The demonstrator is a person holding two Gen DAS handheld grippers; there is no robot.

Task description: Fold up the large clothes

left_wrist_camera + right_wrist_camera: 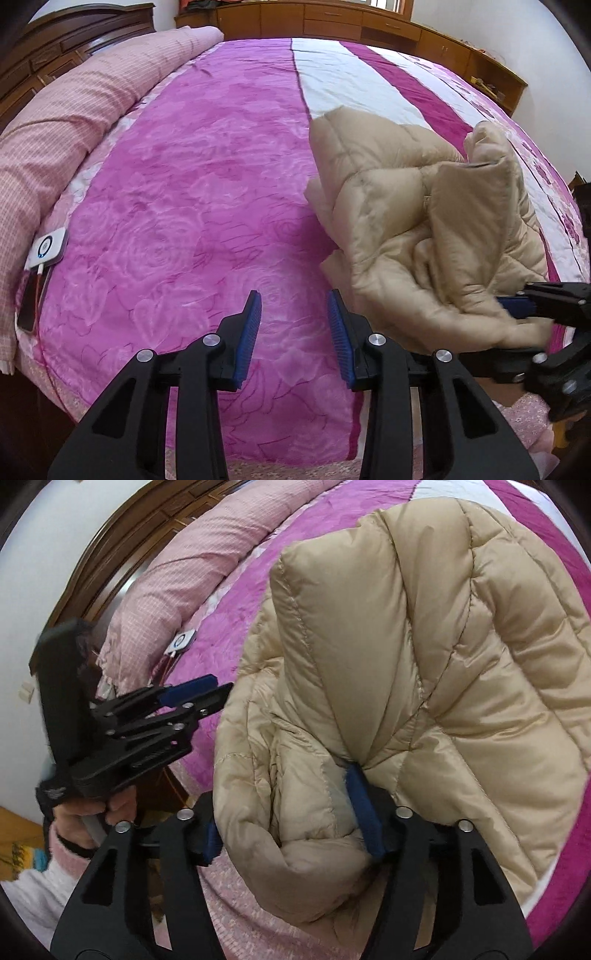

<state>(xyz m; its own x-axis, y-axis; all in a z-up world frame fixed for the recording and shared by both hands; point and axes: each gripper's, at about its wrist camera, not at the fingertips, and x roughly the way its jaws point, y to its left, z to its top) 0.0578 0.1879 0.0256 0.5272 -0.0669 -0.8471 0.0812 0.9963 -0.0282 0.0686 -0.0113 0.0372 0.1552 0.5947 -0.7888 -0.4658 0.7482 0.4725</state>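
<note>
A beige quilted down jacket (pixel 417 221) lies bunched on the right side of a bed with a pink and magenta bedspread (pixel 177 206). My left gripper (pixel 294 314) is open and empty, hovering over the bedspread just left of the jacket. My right gripper (pixel 291 812) is shut on a thick fold of the jacket (pixel 406 664) and holds it lifted; it also shows in the left wrist view (pixel 517 308) at the right edge. The left gripper also shows in the right wrist view (pixel 195 694), held in a hand.
A rolled pink checked quilt (pixel 62 122) lies along the left side of the bed. A white device (pixel 48 247) and a phone (pixel 31 302) with a cable lie beside it. Wooden cabinets (pixel 332 18) stand behind the bed.
</note>
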